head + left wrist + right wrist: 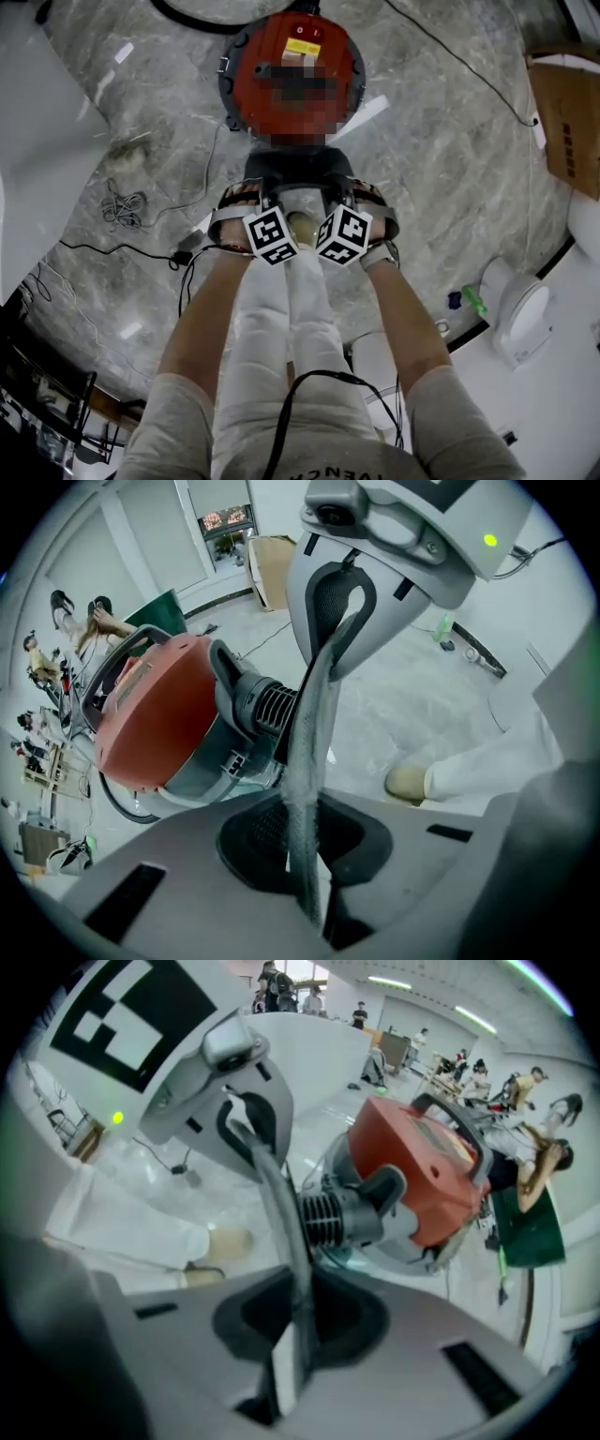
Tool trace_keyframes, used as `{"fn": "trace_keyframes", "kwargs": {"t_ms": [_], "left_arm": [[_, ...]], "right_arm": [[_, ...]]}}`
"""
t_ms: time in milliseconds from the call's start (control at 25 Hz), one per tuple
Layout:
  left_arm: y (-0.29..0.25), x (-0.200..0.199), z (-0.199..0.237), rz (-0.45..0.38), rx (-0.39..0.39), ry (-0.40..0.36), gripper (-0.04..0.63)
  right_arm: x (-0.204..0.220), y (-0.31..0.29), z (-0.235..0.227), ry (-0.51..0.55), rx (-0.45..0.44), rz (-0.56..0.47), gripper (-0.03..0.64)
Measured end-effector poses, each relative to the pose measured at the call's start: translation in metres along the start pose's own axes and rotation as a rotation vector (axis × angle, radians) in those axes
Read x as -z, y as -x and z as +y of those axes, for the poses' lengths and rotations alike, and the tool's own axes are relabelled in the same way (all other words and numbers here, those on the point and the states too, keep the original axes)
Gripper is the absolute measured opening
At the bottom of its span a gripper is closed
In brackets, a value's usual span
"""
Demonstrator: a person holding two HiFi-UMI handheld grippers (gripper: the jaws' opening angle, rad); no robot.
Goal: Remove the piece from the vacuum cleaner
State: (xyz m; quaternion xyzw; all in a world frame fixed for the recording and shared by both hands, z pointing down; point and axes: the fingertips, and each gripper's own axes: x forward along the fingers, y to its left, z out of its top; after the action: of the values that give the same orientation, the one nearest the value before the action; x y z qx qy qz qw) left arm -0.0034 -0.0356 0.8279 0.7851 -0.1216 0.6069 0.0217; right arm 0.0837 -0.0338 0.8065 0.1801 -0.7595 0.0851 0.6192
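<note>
Left gripper (307, 752) and right gripper (292, 1260) fingers are each pressed together, nothing visible between them. Ribbed black piece (272, 710) sits plugged into the red vacuum cleaner's (292, 75) near side. Its axis points toward the person, just beyond both fingertips and equally near each.

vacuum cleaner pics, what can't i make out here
- Head view: a mosaic patch covers the middle of the vacuum cleaner; the marker cubes hide the jaws.
- Gripper views: the left gripper and right gripper are shut on a thin grey strip seen edge-on; what it is cannot be told.
- Right gripper view: the people behind are tiny.
</note>
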Motion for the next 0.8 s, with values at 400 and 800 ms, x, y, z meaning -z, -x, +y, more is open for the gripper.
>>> {"fn": "trace_keyframes", "kwargs": {"t_ms": [400, 800], "left_arm": [[0.01, 0.007, -0.019, 0.007, -0.005, -0.015, 0.032], [0.036, 0.005, -0.033, -0.002, -0.028, -0.023, 0.032]], "right_arm": [[0.004, 0.009, 0.027, -0.003, 0.004, 0.0, 0.031], [0.005, 0.036, 0.045, -0.01, 0.015, -0.031, 0.031]]}}
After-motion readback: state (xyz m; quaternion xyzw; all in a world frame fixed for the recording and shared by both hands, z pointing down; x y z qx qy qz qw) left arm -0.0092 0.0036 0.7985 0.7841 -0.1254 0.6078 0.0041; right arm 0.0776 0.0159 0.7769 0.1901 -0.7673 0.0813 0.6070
